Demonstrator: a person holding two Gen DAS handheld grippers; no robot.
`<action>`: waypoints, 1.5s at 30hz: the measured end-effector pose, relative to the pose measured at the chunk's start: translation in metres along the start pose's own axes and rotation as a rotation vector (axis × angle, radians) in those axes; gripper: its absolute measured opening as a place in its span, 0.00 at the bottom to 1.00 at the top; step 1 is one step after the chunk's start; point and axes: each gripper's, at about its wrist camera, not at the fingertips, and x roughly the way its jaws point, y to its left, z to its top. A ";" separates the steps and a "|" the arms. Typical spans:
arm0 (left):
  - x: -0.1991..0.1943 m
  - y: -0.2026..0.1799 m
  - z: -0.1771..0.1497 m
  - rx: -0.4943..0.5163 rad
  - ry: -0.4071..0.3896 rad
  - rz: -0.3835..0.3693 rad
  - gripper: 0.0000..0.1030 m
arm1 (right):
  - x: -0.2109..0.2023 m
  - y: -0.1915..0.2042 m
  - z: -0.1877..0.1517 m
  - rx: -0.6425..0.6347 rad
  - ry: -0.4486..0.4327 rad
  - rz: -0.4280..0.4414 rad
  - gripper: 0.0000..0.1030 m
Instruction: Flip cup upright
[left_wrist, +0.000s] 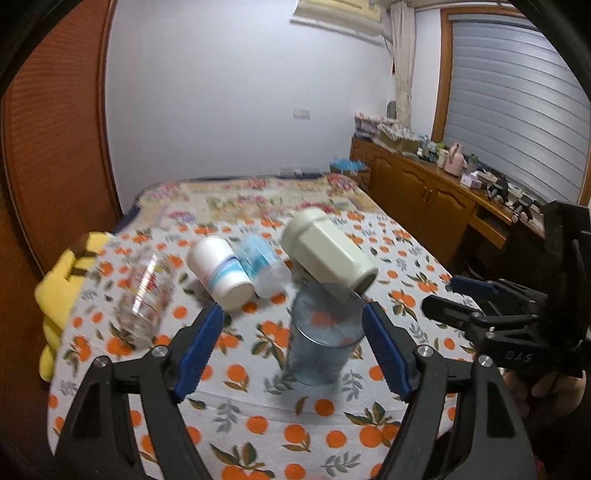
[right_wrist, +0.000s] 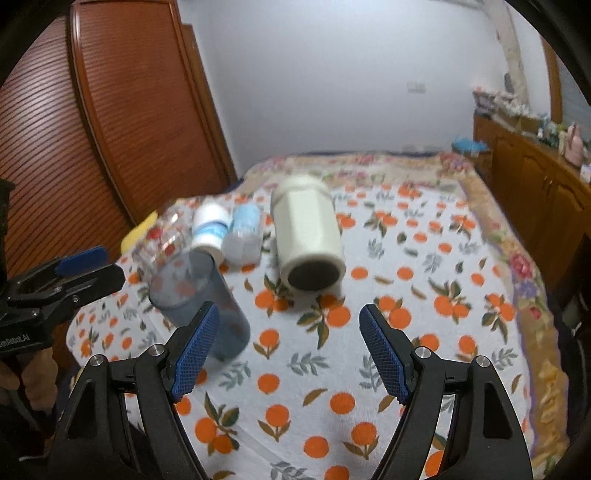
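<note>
A translucent blue cup (left_wrist: 323, 334) stands upright, mouth up, on the orange-print cloth, between my left gripper's (left_wrist: 293, 314) open blue pads without touching them. It also shows in the right wrist view (right_wrist: 201, 299), left of my right gripper (right_wrist: 288, 314), which is open and empty. A cream faceted cup (left_wrist: 328, 254) lies on its side behind the blue cup, its dark mouth facing the right wrist view (right_wrist: 308, 240). A clear printed glass (left_wrist: 146, 295) lies on its side at the left. My right gripper (left_wrist: 469, 295) shows at the right edge of the left wrist view.
A white bottle (left_wrist: 221, 271) and a clear blue-labelled bottle (left_wrist: 262, 266) lie side by side behind the cups. A yellow cloth (left_wrist: 61, 295) hangs at the table's left edge. A wooden sideboard (left_wrist: 424, 188) with clutter stands at the right, a wooden door (right_wrist: 140, 110) at the left.
</note>
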 end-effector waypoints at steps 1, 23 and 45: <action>-0.002 0.001 0.000 0.002 -0.014 0.015 0.78 | -0.005 0.003 0.001 -0.001 -0.024 -0.012 0.85; -0.022 0.014 -0.022 -0.002 -0.085 0.089 0.90 | -0.037 0.028 -0.015 0.011 -0.239 -0.143 1.00; -0.023 0.018 -0.025 -0.007 -0.085 0.096 0.90 | -0.038 0.031 -0.018 0.004 -0.242 -0.158 1.00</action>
